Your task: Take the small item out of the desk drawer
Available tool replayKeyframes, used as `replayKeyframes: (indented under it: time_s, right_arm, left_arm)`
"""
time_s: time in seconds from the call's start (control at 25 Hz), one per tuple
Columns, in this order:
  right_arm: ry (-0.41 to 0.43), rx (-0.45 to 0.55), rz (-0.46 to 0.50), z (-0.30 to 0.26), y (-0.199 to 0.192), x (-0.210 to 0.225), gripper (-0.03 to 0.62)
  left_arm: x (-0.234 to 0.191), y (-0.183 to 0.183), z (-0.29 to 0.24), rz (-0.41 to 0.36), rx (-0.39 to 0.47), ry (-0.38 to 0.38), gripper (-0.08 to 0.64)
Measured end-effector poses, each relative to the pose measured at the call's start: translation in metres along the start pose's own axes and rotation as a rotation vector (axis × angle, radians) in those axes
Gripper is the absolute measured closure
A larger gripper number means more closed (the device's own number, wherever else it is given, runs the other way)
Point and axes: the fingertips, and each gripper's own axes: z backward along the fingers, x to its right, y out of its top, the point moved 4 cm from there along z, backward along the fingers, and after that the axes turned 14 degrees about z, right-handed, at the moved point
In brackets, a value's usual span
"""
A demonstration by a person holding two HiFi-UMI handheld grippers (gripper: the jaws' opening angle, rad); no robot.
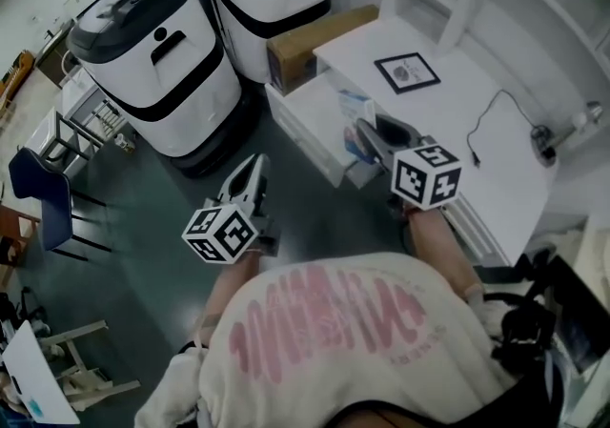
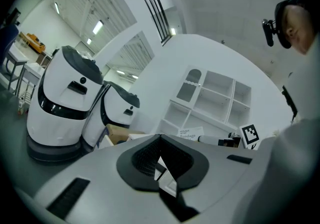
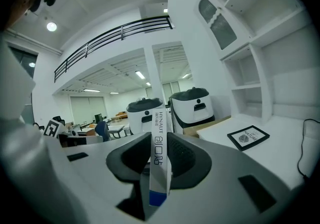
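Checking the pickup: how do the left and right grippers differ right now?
The right gripper clamps a slim white box; the left gripper holds nothing, jaws together. The right is by the desk, the left over the floor. Both carry a marker cube.

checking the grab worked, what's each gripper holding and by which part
Right gripper clamps a slim white box by its broad faces; left gripper holds nothing.

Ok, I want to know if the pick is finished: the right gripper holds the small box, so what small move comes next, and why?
Probably carry it sideways over the desk and set it down. The right gripper is clamped on the small box, which seems lifted above the open drawer, and the desk beside it has bare surface.
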Motion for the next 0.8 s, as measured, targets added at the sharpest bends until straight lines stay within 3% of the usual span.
replayKeyframes:
  time_s: [0.36, 0.8]
  right_arm:
    - [0.026, -0.024, 0.036, 0.024, -0.016, 0.022, 0.486]
    - [0.015, -0.042, 0.034, 0.026, -0.023, 0.034, 0.486]
  left_arm:
    - [0.021, -0.031, -0.005, 0.015, 0.022, 0.035, 0.531]
    - [0.021, -0.026, -0.004, -0.003, 0.069, 0.081, 0.531]
